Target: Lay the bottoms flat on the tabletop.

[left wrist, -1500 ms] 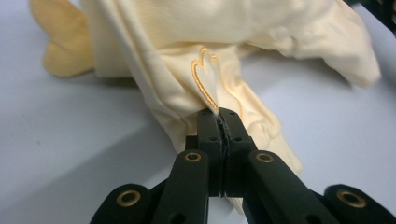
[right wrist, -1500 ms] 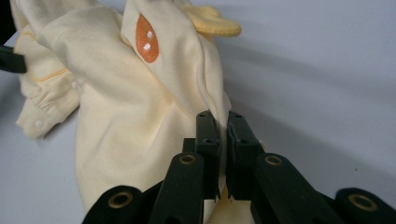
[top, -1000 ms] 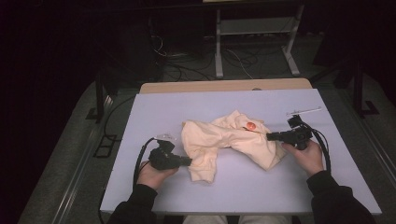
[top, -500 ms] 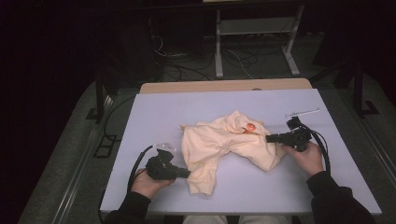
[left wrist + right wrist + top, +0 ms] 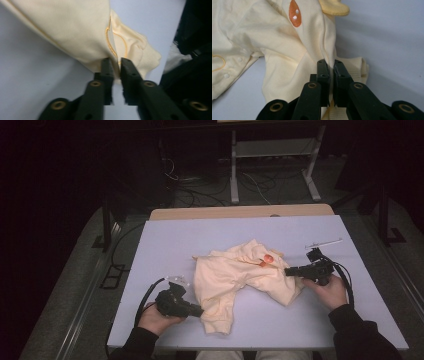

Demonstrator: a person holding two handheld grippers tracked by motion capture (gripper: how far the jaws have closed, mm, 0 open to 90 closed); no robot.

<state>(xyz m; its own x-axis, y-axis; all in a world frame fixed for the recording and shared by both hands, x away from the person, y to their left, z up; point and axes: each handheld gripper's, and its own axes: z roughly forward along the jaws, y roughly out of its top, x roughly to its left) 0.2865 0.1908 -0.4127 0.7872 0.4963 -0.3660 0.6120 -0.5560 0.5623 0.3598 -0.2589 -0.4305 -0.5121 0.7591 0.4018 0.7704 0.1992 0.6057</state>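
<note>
- High view has a cream garment (image 5: 240,280) crumpled mid-table (image 5: 165,240), with a gripper at each end: left gripper (image 5: 199,310) at the near-left hem, right gripper (image 5: 287,271) at the right edge.
- Left gripper view: the jaws have just been opening. There's a narrow gap between the fingers (image 5: 108,68) now and the stitched hem (image 5: 110,41) sits right at the tips, so I'd call it let go, or about to be.
- Right gripper view: the fingers (image 5: 323,71) are clamped hard on a fold of cloth by the orange patch (image 5: 294,10). Solid pinch, fabric bunched straight up out of the jaws.
- My read is they're spreading or flattening the thing, and the left side is re-gripping.
- Tips for this bit, if I were doing it:
  - keep the right pinch where it is as the anchor; if both ends go loose the cloth slumps back into a heap
  - take the left bite on the seam itself, not the thin single layer next to it, since the seam won't slip out
  - slide the lower jaw flat along the table so it gets under the hem instead of shoving it away
  - pull outward and low once it's closed; lifting just drags the middle folds along
- The cuff (image 5: 335,8) behind the patch is folded under, so that'll need sorting after.
</note>
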